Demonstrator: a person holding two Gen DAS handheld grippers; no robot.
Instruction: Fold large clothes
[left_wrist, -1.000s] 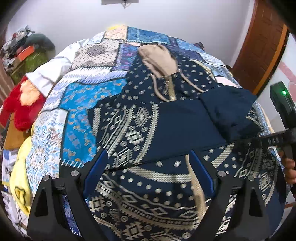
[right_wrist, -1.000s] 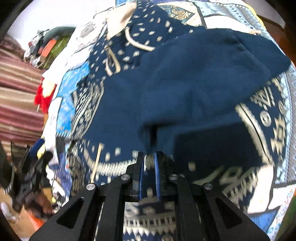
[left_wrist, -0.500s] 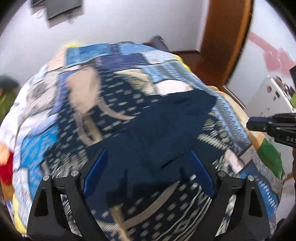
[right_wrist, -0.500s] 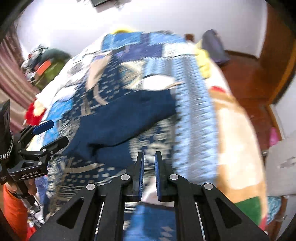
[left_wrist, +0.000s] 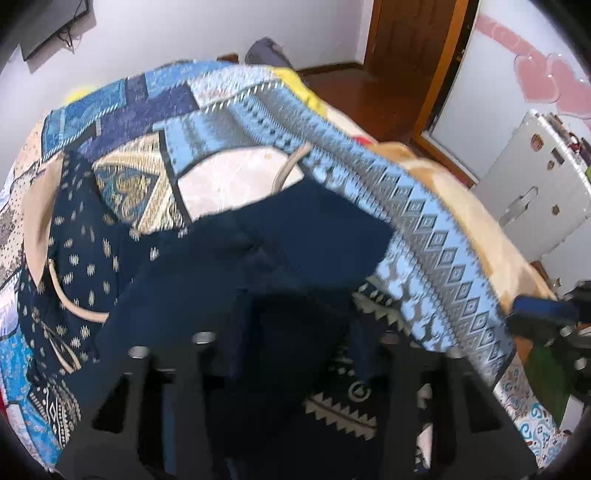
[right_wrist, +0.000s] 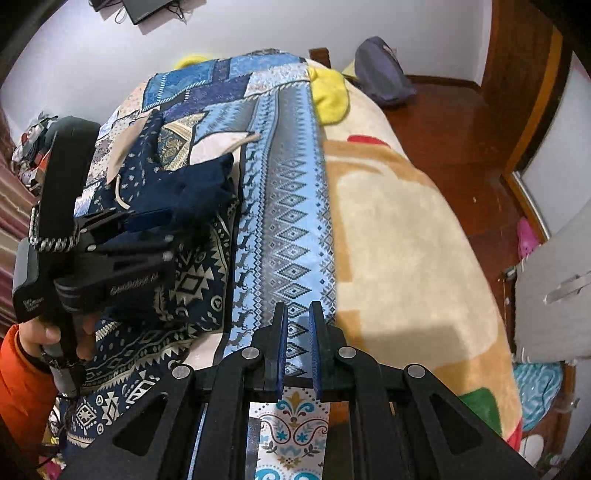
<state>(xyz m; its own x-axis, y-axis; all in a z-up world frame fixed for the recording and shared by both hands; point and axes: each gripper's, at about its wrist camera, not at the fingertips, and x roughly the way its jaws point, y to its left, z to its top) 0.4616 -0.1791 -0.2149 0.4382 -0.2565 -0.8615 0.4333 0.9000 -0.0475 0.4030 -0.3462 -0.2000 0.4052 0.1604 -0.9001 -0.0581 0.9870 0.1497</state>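
Your left gripper (right_wrist: 162, 229) sits at 9 o'clock in the right wrist view, down on the navy hoodie (left_wrist: 229, 280). Its own camera shows dark cloth lying between its arms, fingertips hidden, so you can't tell if it's clamped or just resting there. Your left hand (right_wrist: 48, 332) grips the handle, orange sleeve below.

Your right gripper (right_wrist: 297, 347) is at 6 o'clock in its own view, fingers narrow with a small gap, nothing between them, hovering over the light blue patterned blanket (right_wrist: 291, 229).

The hoodie lies spread on the blanket toward 9–10 o'clock, its beige-lined hood (left_wrist: 37, 218) and drawstrings toward the far end. A tan fleece blanket (right_wrist: 399, 240) covers the right side.
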